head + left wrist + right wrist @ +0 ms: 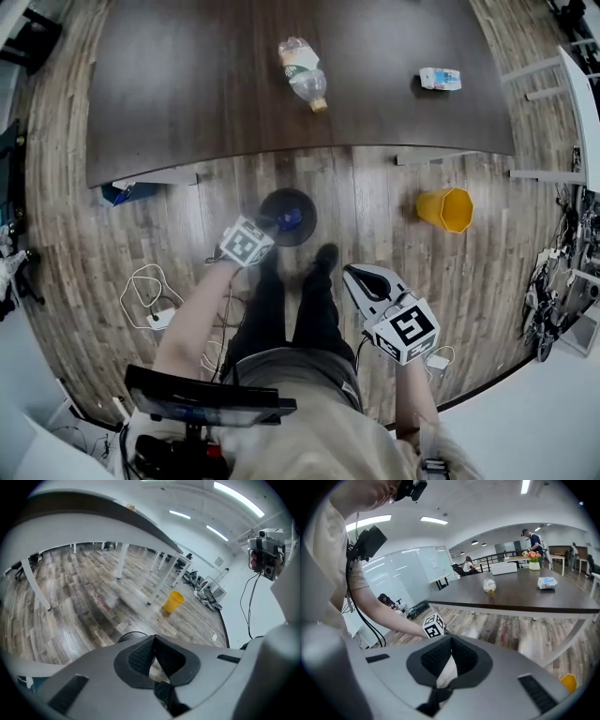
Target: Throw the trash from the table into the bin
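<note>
A clear plastic bottle (303, 73) lies on its side on the dark brown table (187, 103). A crumpled white packet (440, 80) lies further right on the same table. On the floor just in front of the table stands a round black bin (288, 216). My left gripper (272, 227) is blurred beside the bin's near-left rim, its jaws shut (153, 639) with nothing between them. My right gripper (353, 274) hangs lower right above the floor, also shut (451, 639) and empty. The right gripper view shows the bottle (489, 586) and packet (547, 582) on the table top.
A yellow cup-shaped container (445, 208) lies on the wooden floor right of the bin, also the yellow container (173, 601). White cables (150, 295) lie on the floor at left. Table legs (121, 562) stand around. A vase of flowers (534, 559) sits at the table's far end.
</note>
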`<state>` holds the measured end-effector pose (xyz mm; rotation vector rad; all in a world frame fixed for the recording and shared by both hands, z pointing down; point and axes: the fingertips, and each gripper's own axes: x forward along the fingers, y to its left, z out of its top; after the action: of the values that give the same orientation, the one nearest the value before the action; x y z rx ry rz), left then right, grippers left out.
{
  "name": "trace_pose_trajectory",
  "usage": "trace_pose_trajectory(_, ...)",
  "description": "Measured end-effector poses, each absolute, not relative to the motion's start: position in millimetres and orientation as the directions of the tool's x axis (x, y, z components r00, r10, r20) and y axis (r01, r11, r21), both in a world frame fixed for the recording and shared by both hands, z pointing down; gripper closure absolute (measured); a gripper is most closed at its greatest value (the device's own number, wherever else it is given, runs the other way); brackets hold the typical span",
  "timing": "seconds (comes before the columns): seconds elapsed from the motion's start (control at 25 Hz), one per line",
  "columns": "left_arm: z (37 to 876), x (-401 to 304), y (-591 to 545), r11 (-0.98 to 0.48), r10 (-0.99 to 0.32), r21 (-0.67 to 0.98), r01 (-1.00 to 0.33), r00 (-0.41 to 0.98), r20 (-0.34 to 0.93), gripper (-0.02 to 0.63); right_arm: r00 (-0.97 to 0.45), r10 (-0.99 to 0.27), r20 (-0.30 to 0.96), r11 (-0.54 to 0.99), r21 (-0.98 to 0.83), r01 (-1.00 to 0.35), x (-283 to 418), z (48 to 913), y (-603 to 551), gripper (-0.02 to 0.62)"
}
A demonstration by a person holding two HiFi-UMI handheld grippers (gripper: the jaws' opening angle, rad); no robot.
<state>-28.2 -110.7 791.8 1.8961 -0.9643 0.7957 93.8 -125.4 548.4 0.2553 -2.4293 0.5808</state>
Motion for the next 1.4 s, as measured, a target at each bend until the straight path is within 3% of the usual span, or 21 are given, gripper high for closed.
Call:
trace_pose_trajectory(0.28, 695, -46, -118, -0.241, -0.478, 0.473, -0.847, 0.528, 0.702, 0.592, -0.801, -0.085, 0.592, 0.904, -0.293, -0.312, 83, 494, -126, 0.584)
trace_pose_trajectory(0.6, 556, -79, -98, -0.251, -0.635, 0.492, -0.833, 0.526, 0.566, 0.592, -0.821, -0.125, 0.557, 0.931, -0.221, -0.291, 62, 422, -97, 0.584)
trace_pose_trajectory(1.0, 459, -45, -112, -0.405, -0.657, 0.506, -0.762, 0.627, 0.419, 0.592, -0.846, -0.149, 0.513, 0.924, -0.233, -0.304, 89, 389, -78, 0.584)
trace_pose_trajectory(1.4, 355, 41, -93, -0.621, -0.647, 0.262, -0.739, 0.672, 0.362, 0.592, -0.857, -0.227, 0.462, 0.924, -0.176, -0.339, 153, 349, -30, 0.584)
